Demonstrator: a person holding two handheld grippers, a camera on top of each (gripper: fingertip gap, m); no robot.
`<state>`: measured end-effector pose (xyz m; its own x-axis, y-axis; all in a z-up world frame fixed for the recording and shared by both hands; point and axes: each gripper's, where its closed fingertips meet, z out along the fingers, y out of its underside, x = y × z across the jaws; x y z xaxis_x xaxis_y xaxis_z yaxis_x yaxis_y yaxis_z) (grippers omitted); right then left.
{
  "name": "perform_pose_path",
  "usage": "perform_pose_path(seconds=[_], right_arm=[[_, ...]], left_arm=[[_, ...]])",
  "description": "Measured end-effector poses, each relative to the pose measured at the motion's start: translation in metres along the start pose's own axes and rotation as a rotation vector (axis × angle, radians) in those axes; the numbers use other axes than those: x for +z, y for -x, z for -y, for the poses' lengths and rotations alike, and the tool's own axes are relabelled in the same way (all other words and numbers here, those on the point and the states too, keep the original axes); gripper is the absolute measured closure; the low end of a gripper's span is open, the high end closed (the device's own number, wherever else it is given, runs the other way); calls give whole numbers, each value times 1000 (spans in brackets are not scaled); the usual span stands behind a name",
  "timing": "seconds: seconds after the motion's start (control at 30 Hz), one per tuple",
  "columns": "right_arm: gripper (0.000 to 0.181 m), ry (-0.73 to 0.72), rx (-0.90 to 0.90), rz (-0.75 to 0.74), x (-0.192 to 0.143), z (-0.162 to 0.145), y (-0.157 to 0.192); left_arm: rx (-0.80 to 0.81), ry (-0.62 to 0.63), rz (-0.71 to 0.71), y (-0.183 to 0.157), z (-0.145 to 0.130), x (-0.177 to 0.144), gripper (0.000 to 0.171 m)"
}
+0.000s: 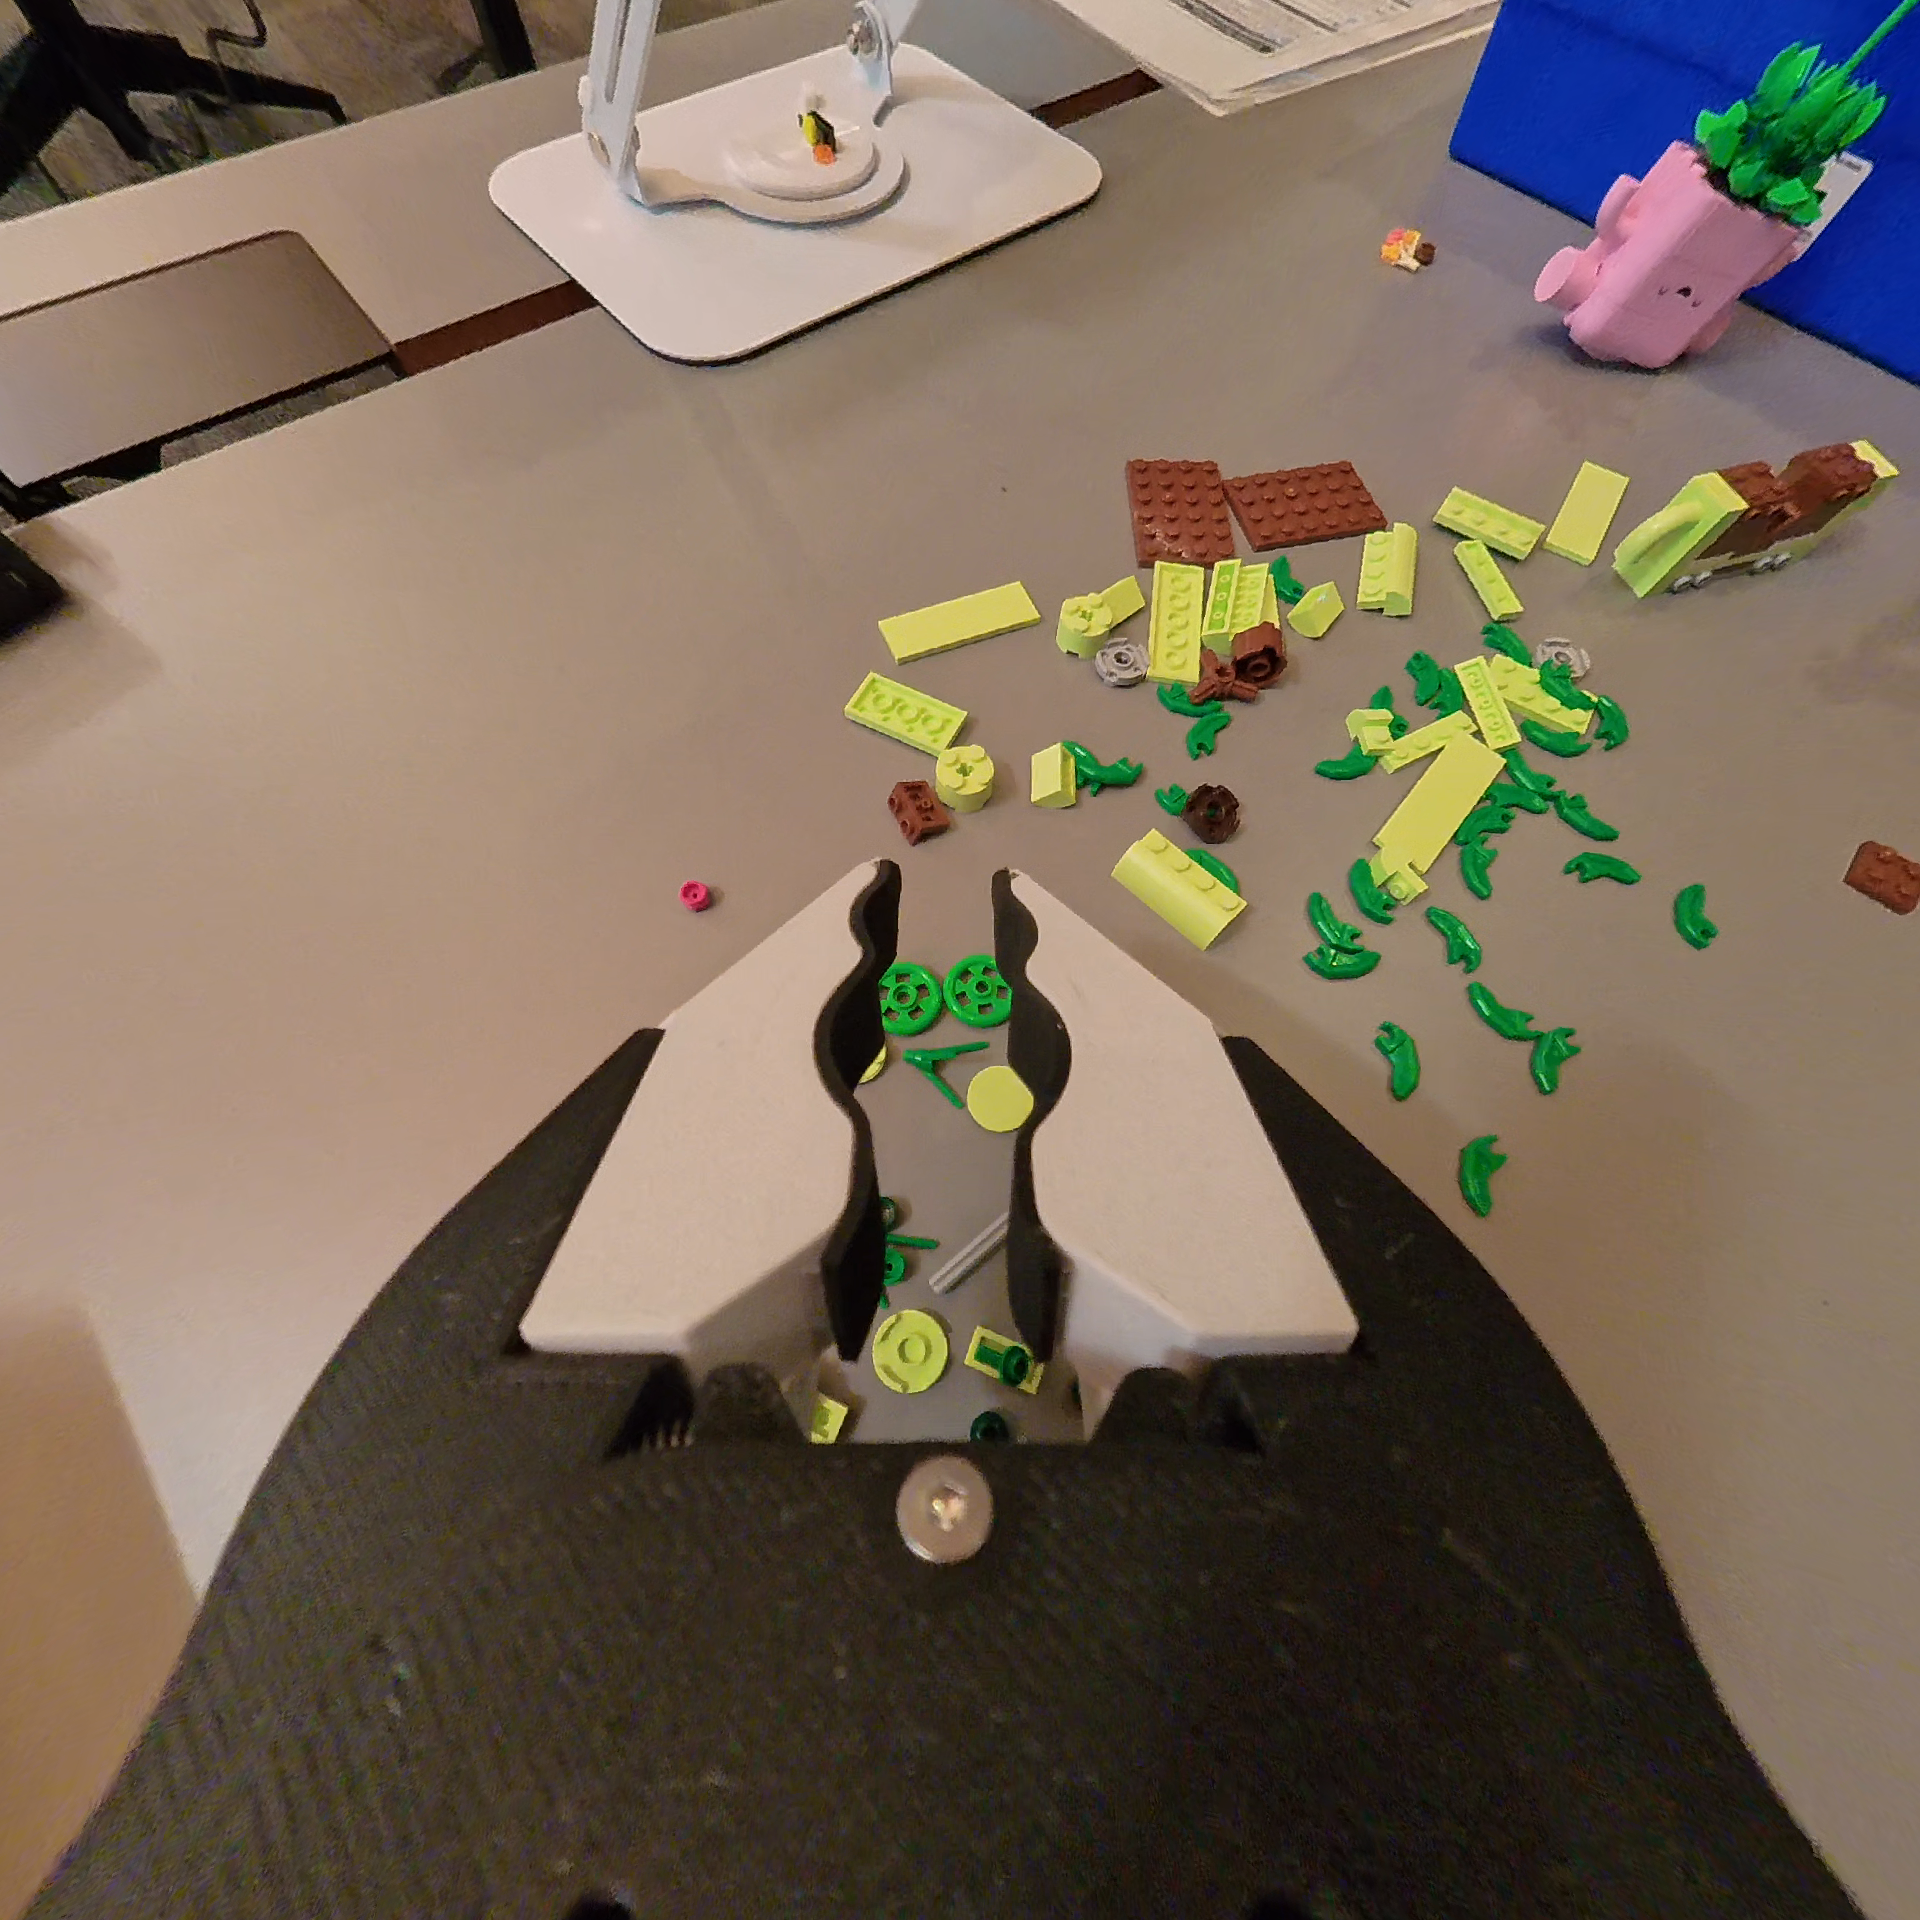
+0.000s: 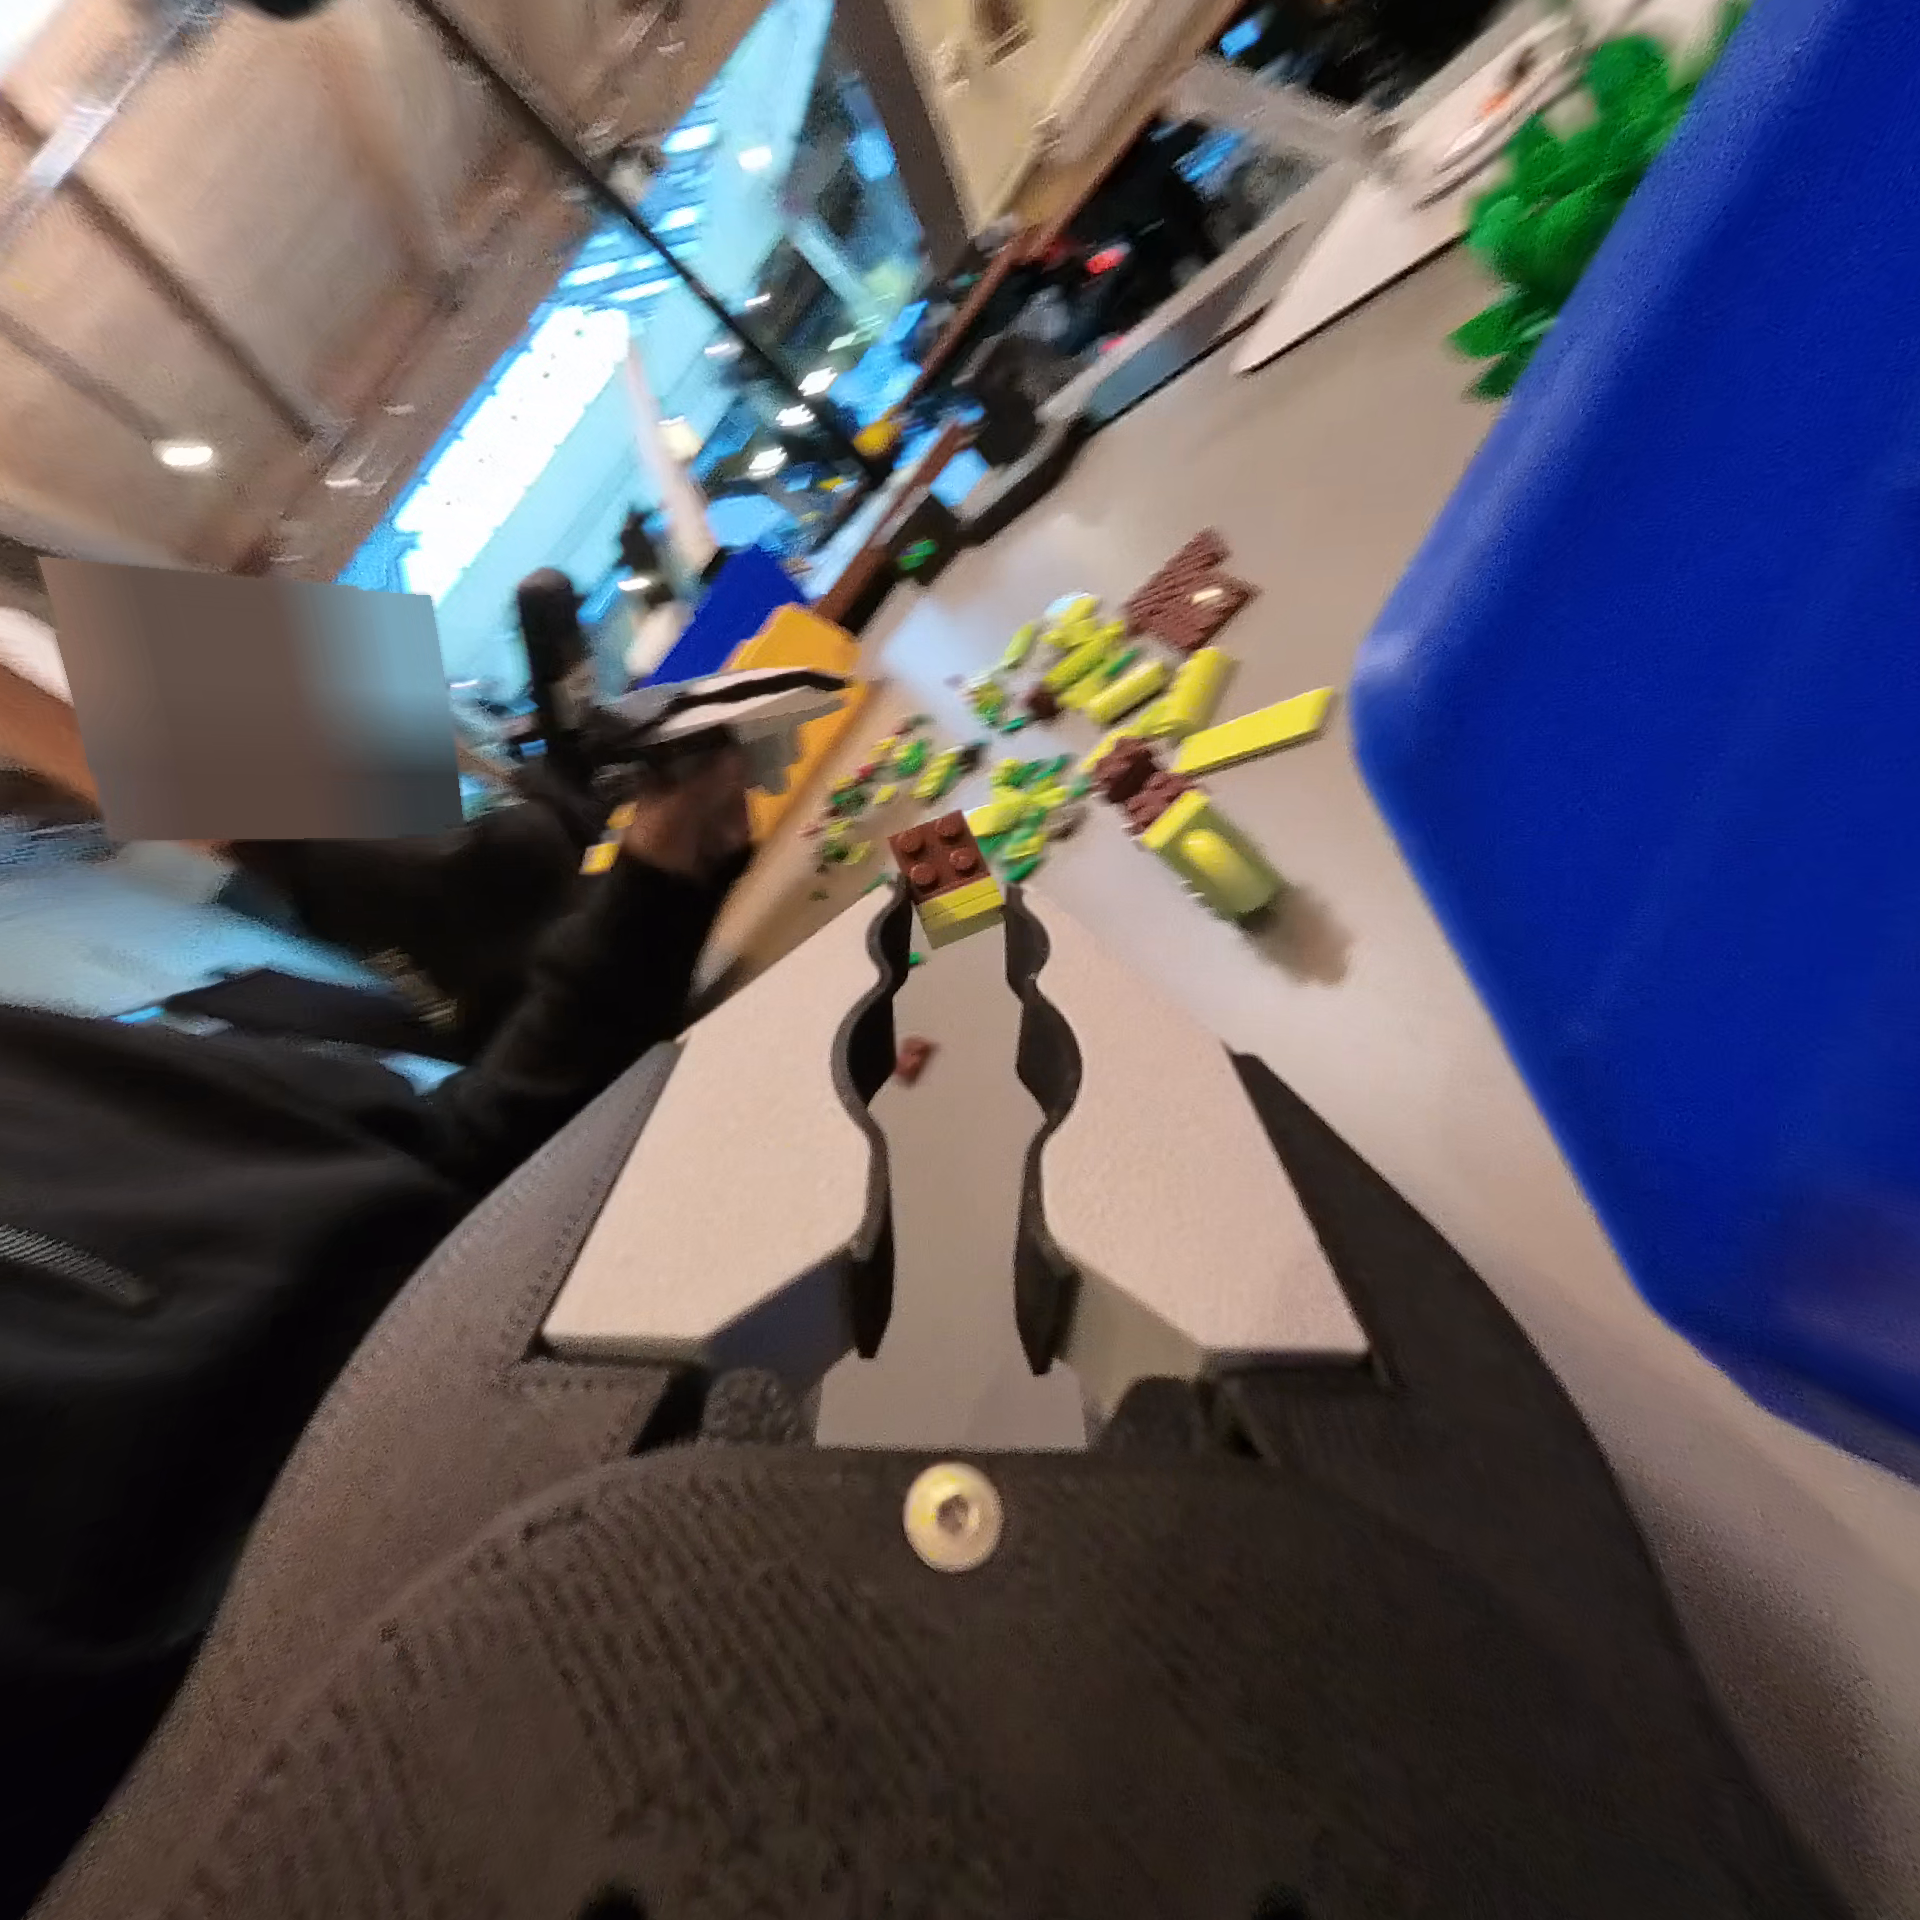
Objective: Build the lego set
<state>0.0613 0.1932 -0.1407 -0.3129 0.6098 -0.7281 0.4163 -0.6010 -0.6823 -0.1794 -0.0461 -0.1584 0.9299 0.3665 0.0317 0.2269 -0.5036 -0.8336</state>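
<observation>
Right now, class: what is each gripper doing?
Left gripper: open, holding nothing.
Right gripper: closed on a small brown and lime brick stack.

Glossy plastic bricks (image 1: 1174,613) lie on a smooth matt table (image 1: 520,675).

- The right gripper (image 2: 954,902) pinches a small stack (image 2: 948,878) at its fingertips: a brown studded brick on top of a lime-yellow piece.
- The view is tilted and blurred, so the finer parts cannot be made out.
- Beyond it, the grey table (image 2: 1195,1039) carries a scatter of lime, green and brown pieces (image 2: 1081,717).
- A flat lime plate (image 2: 1257,730) lies near a blue box (image 2: 1683,727) filling the right side.
- What seems to be the other gripper (image 2: 727,707), held by a dark-sleeved arm (image 2: 582,935), sits at the left.
</observation>
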Motion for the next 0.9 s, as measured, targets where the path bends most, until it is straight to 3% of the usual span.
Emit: perform_pose_path(seconds=[0.3, 0.5, 0.9], right_arm=[[166, 74, -228, -184, 8, -11, -2], [166, 327, -605, -516, 3, -34, -35], [165, 435, -575, -494, 8, -49, -42]], left_arm=[[9, -7, 22, 4, 3, -5, 156], [2, -17, 41, 12, 3, -10, 156], [-19, 7, 41, 17, -6, -3, 156]])
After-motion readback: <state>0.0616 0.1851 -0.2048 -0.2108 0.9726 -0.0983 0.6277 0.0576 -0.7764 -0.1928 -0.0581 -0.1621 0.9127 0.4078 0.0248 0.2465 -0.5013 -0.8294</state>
